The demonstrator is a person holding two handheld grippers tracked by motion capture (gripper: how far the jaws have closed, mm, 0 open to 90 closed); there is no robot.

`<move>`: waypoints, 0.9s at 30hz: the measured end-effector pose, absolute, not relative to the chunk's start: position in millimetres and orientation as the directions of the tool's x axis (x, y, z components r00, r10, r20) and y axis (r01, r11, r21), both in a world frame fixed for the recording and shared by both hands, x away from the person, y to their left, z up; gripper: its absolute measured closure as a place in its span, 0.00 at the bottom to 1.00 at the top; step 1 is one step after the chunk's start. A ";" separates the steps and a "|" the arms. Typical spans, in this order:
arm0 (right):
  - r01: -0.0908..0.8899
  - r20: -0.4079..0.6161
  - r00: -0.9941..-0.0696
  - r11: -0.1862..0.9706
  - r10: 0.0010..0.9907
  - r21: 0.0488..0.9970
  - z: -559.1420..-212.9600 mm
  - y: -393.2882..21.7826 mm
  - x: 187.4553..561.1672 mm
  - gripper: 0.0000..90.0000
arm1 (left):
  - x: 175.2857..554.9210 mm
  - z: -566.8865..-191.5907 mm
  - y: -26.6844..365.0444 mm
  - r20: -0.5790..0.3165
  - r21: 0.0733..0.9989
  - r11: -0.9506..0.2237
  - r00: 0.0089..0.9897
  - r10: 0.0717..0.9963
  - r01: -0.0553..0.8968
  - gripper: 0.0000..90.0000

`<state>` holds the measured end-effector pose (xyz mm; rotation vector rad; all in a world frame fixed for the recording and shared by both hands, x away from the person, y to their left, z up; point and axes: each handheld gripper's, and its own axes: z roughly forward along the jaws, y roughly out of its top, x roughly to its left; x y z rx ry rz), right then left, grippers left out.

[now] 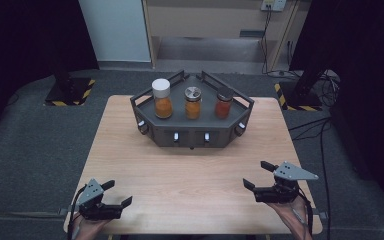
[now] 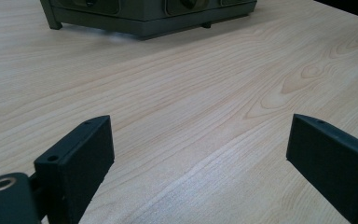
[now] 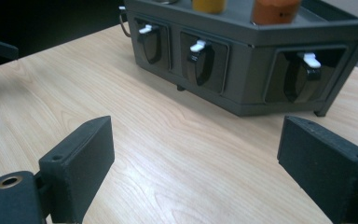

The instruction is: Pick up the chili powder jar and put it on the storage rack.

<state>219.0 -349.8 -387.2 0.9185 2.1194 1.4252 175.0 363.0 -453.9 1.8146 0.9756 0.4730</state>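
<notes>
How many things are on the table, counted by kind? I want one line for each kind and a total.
Jars on the rack: 3, white-lid jar, silver-lid jar, dark-lid jar
Grey rack: 1
Grippers above the table's near edge: 2, left gripper, right gripper, both open and empty
Total: 6

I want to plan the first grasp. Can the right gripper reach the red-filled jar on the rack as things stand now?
Probably yes. The right gripper is open above bare table, nothing lies between it and the red-filled jar, which stands on the rack at its right end.
</notes>
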 end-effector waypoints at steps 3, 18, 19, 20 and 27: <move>0.289 0.011 -0.678 0.252 0.735 0.923 -393.6 -351.5 215.1 0.12 | 174.3 -453.9 363.4 -0.105 0.893 -0.190 0.599 0.794 0.409 0.07; 0.327 0.062 -0.645 0.202 0.761 0.923 -422.7 -358.7 212.8 0.12 | 174.0 -454.2 363.9 -0.106 0.895 -0.188 0.601 0.792 0.406 0.07; 0.325 0.059 -0.648 0.205 0.759 0.923 -423.4 -359.0 213.2 0.12 | 173.9 -454.1 363.8 -0.105 0.895 -0.189 0.602 0.791 0.404 0.07; 0.321 0.055 -0.649 0.207 0.759 0.924 -423.9 -359.0 213.1 0.12 | 173.8 -454.1 363.7 -0.104 0.895 -0.189 0.603 0.791 0.403 0.07; 0.290 0.023 -0.664 0.229 0.747 0.929 -429.3 -361.2 211.9 0.12 | 173.6 -453.9 363.8 -0.103 0.898 -0.192 0.611 0.785 0.397 0.07</move>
